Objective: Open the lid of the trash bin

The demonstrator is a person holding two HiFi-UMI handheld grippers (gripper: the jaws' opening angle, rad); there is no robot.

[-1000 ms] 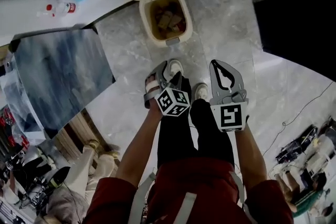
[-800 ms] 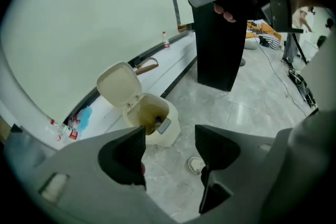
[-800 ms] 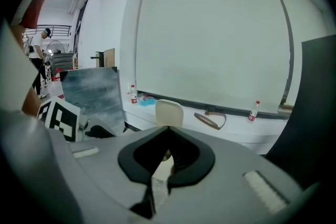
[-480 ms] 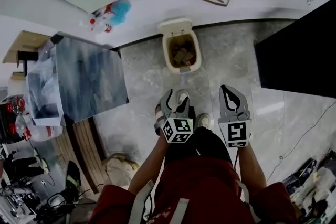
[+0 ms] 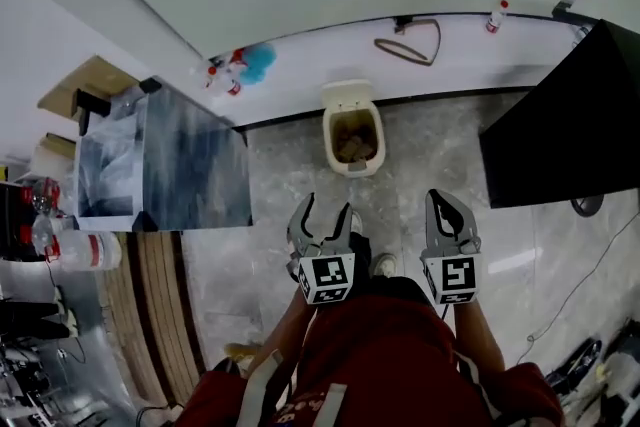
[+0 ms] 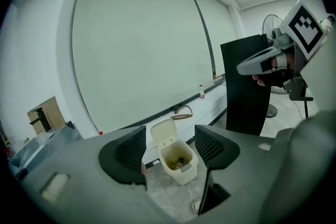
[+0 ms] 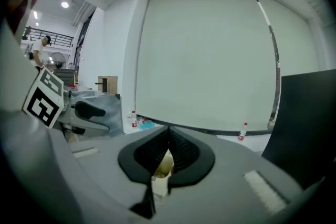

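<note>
- Two grippers show in the head view, the left gripper [image 5: 325, 213] and the right gripper [image 5: 441, 205]. They are held side by side above the person's two shoes [image 5: 383, 264]. Each carries one marker cube [image 5: 327, 279] printed with black-and-white squares.
- One cream trash bin [image 5: 327, 137] stands on the grey floor [image 5: 430, 145] against the white wall ledge [image 5: 450, 55], well ahead of both grippers. Its lid [image 5: 347, 98] is raised upright, and brown scraps [image 5: 353, 147] lie inside.
- Three bottles sit on that ledge. Two red-capped bottles [image 5: 222, 79] are at the left beside a blue object [image 5: 258, 62], and one single bottle [image 5: 497, 15] is at the right. Their labels are too small to read.
- One black panel [image 5: 550, 125] stands right of the bin, and one plastic-covered table [image 5: 170, 160] stands left of it.
- In the left gripper view, its two fingers stand wide apart and hold nothing. The open bin appears in the gap, far off.
- In the right gripper view, its two fingers are pressed together with nothing between them. A sliver of the bin shows through the slit beneath.
</note>
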